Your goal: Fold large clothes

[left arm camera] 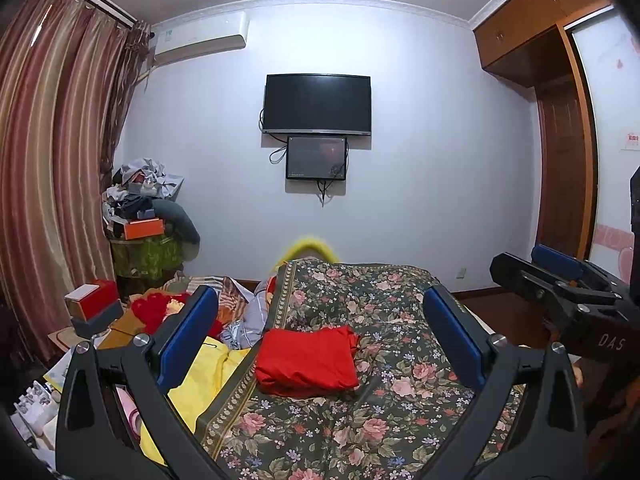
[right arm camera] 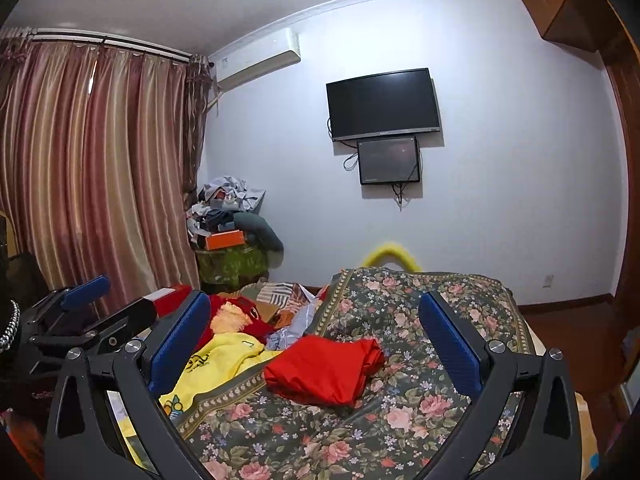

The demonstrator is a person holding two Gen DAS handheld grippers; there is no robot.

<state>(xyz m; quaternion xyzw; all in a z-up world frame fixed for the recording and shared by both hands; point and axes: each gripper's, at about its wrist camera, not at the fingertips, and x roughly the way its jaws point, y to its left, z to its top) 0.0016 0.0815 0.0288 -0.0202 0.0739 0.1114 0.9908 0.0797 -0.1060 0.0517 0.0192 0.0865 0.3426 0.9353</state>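
Red folded garment (left arm camera: 308, 361), between open left gripper (left arm camera: 320, 328) fingers

A pale wall (left arm camera: 420, 140) carried a dark TV (left arm camera: 317, 104) and an air conditioner (left arm camera: 200, 38), with striped curtains (left arm camera: 52, 160) left and a wooden wardrobe (left arm camera: 532, 36) right.

I see a plain bright red garment (left arm camera: 308, 362) on a dark green cover (left arm camera: 380, 420) patterned with pink roses. My gripper pads (left arm camera: 192, 336) are blue on black frames. Beside the cover lies a yellow cloth (right arm camera: 218, 364); the curtains (right arm camera: 92, 168) carry reddish-brown and cream stripes.
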